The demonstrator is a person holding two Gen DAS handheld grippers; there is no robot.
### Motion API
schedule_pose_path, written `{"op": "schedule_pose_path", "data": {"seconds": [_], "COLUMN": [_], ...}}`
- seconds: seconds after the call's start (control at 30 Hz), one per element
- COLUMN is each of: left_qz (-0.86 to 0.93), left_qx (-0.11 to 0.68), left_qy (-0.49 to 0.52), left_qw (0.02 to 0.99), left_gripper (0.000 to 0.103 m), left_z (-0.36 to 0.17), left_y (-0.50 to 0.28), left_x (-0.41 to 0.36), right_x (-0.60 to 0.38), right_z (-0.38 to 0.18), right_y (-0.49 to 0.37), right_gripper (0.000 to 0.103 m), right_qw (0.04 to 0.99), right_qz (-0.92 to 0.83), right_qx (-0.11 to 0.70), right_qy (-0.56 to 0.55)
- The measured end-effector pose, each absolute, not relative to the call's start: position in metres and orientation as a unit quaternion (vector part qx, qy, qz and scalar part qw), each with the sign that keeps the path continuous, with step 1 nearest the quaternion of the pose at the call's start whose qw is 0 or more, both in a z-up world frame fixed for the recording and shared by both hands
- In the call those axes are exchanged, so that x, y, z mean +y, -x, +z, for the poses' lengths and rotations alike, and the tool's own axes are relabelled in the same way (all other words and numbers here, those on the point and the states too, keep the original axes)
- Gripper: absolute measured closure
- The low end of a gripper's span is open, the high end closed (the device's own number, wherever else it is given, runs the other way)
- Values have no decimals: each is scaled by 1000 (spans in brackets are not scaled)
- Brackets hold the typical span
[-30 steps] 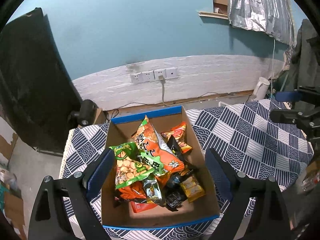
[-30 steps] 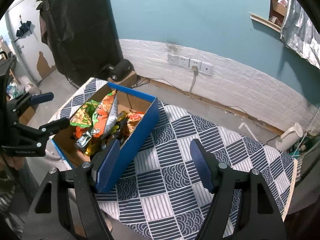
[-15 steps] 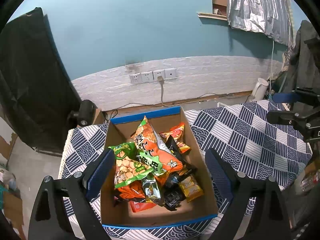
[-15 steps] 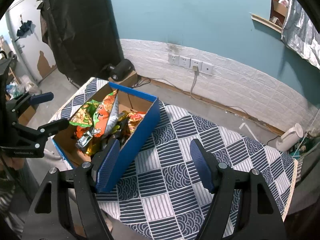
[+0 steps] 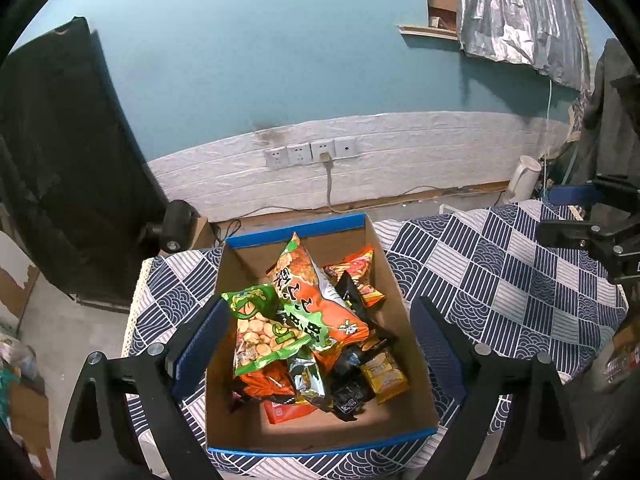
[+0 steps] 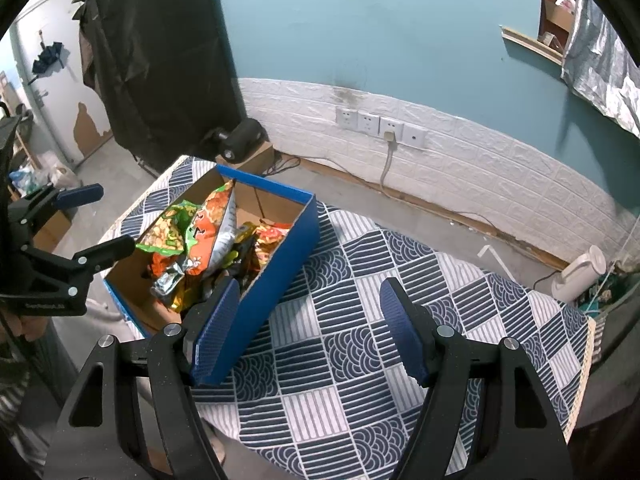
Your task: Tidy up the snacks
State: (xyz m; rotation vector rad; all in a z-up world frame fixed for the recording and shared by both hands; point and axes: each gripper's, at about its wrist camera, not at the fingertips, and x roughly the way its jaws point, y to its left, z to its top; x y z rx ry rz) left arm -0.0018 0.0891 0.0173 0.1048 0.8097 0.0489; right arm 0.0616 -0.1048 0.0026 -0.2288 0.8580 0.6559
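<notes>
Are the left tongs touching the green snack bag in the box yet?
Apart. The right wrist view shows the left tongs open, held off the box's outer side, clear air before the green snack bag.

The desk [image 6: 360, 360] is covered by a cloth [image 5: 500, 280] checked in navy and white, with wave and stripe squares. A blue cardboard box [image 5: 320, 440] of snack packets rests directly on it, straight below the left gripper [image 5: 320, 332] and to the left of the right gripper [image 6: 308, 320]. Under the right gripper itself the cloth lies bare.

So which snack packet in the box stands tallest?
The big orange bag with green trim. It leans upright in the middle of the cardboard box, its top corner above the green bag and the small packets lying low around it.
</notes>
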Motion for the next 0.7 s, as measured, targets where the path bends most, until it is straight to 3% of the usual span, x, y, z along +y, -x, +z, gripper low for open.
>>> {"op": "schedule_pose_path", "data": {"seconds": [0.7], "left_qz": [33], "left_qx": [403], "left_qy": [-45], "left_qw": [913], "left_gripper": [10], "left_z": [14], "left_y": [1], "left_x": [92], "right_x": [-105], "right_z": [1], "right_y": [-62], "right_gripper": [31], "right_qw": [851], "right_qz": [311], "right_qx": [409], "right_qy": [109]}}
